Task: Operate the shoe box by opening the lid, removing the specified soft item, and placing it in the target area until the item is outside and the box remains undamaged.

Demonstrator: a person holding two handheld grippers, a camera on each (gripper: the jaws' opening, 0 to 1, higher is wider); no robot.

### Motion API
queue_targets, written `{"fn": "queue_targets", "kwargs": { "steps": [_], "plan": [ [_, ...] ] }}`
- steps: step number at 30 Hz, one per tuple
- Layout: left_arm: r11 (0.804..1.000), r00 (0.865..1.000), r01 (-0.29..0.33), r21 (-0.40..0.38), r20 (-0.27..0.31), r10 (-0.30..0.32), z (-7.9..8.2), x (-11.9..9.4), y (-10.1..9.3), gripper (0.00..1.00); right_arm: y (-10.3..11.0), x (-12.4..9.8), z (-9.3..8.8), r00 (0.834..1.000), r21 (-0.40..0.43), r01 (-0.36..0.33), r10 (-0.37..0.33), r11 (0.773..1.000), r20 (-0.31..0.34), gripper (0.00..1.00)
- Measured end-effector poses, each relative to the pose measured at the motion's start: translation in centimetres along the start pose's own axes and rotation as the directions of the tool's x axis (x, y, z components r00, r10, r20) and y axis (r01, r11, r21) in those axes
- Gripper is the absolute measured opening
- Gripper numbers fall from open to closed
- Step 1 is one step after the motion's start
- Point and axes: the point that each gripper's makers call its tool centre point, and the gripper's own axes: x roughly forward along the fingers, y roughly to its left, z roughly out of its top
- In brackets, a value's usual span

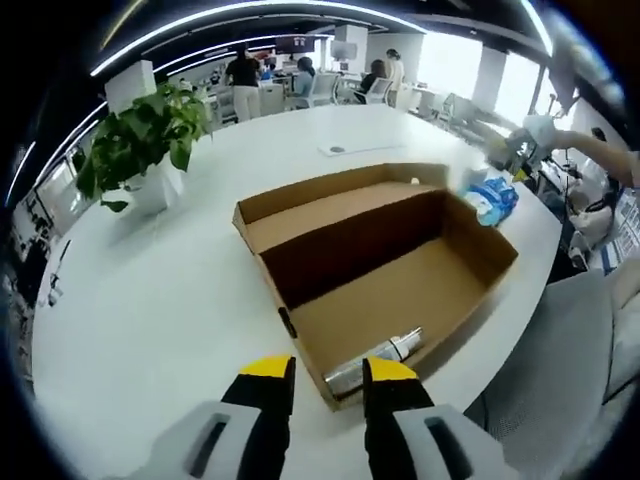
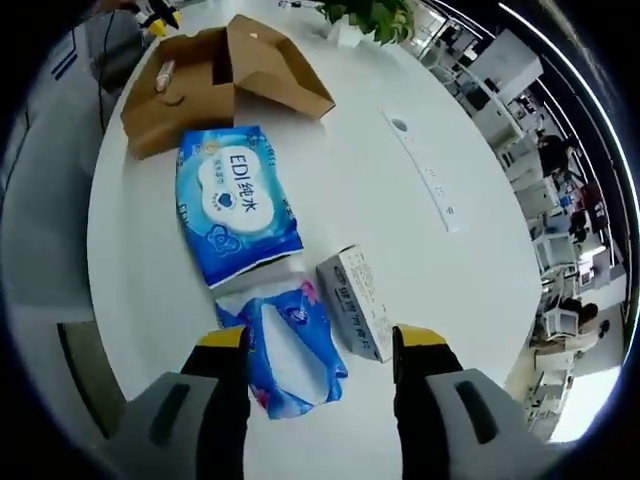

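Yellow-tipped jaws of the left gripper (image 1: 330, 372) stand apart at 6 o'clock in the left gripper view, and they hold nothing. Just past them lies the shoe box (image 1: 380, 275), open, on the white bench (image 1: 150, 300). Its lid leans back toward 11 o'clock. A shiny silver bottle (image 1: 375, 360) lies inside the box, near the corner next to the jaws. Farther off, at 2 o'clock, the right gripper (image 1: 515, 150) hovers above a blue soft pack (image 1: 493, 200) just past the far end of the box. A green plant (image 1: 140, 140) in a white pot stands at 10 o'clock. People sit and stand at desks far away at 12 o'clock.

In the right gripper view, the right gripper (image 2: 320, 345) has its jaws wide apart too, and they grip nothing. Between them, on the bench (image 2: 400, 190), lies a small blue tissue pack (image 2: 290, 345). A small white box (image 2: 358, 300) lies just beside it at 3 o'clock. Next, toward 11 o'clock, lies the big blue wipes pack (image 2: 232, 205), flat on the bench and outside the box. Past that is the shoe box (image 2: 215, 80), with the silver bottle (image 2: 165, 72) in it. The plant (image 2: 370, 15) is at 12 o'clock. A white strip (image 2: 425, 170) lies on the bench at 2 o'clock.
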Motion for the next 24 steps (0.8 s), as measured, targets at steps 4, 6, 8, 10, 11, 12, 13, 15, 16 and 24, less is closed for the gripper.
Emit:
{"fn": "queue_targets", "kwargs": {
  "steps": [4, 6, 8, 10, 11, 12, 13, 15, 16, 24],
  "plan": [
    [0.995, 0.998, 0.053, 0.082, -0.034, -0.05, 0.6, 0.4, -0.7, 0.3, 1.3, -1.1, 0.8, 0.998, 0.069, 0.007, -0.011, 0.998, 0.055, 0.65],
    [0.995, 0.997, 0.063, 0.075, -0.045, -0.059, 0.8, 0.8, -0.6, 0.32, 1.8, -1.6, 1.3, 0.996, 0.099, 0.015, -0.024, 0.995, 0.089, 0.68],
    [0.99, 0.995, 0.085, 0.114, -0.066, -0.078, 1.1, 1.3, -0.7, 0.33, 2.6, -2.2, 1.7, 0.992, 0.132, 0.012, -0.028, 0.991, 0.12, 0.71],
    [0.985, 0.992, 0.098, 0.139, -0.088, -0.086, 1.3, 1.6, -0.8, 0.33, 3.4, -2.6, 1.9, 0.99, 0.155, 0.013, -0.034, 0.988, 0.136, 0.74],
    [0.983, 0.992, 0.106, 0.151, -0.089, -0.093, 1.4, 1.7, -0.9, 0.33, 3.8, -2.8, 2.2, 0.987, 0.173, 0.012, -0.04, 0.985, 0.155, 0.76],
    [0.977, 0.99, 0.122, 0.172, -0.092, -0.108, 1.5, 1.8, -1.1, 0.33, 4.1, -3.0, 2.5, 0.984, 0.189, 0.013, -0.046, 0.982, 0.17, 0.78],
    [0.973, 0.988, 0.137, 0.185, -0.1, -0.12, 1.7, 2.1, -1.3, 0.33, 4.5, -3.2, 2.8, 0.98, 0.212, 0.013, -0.054, 0.977, 0.191, 0.79],
    [0.955, 0.981, 0.171, 0.243, -0.131, -0.142, 1.7, 2.4, -1.7, 0.34, 5.3, -3.5, 3.1, 0.977, 0.238, 0.007, -0.058, 0.971, 0.208, 0.83],
    [0.945, 0.979, 0.184, 0.269, -0.141, -0.15, 1.6, 2.6, -1.8, 0.35, 5.5, -3.6, 3.1, 0.976, 0.241, 0.007, -0.06, 0.97, 0.21, 0.85],
    [0.847, 0.951, 0.288, 0.446, -0.24, -0.196, 1.5, 4.1, -2.5, 0.39, 8.1, -4.9, 3.9, 0.953, 0.334, -0.004, -0.097, 0.943, 0.286, 0.94]
  ]
}}
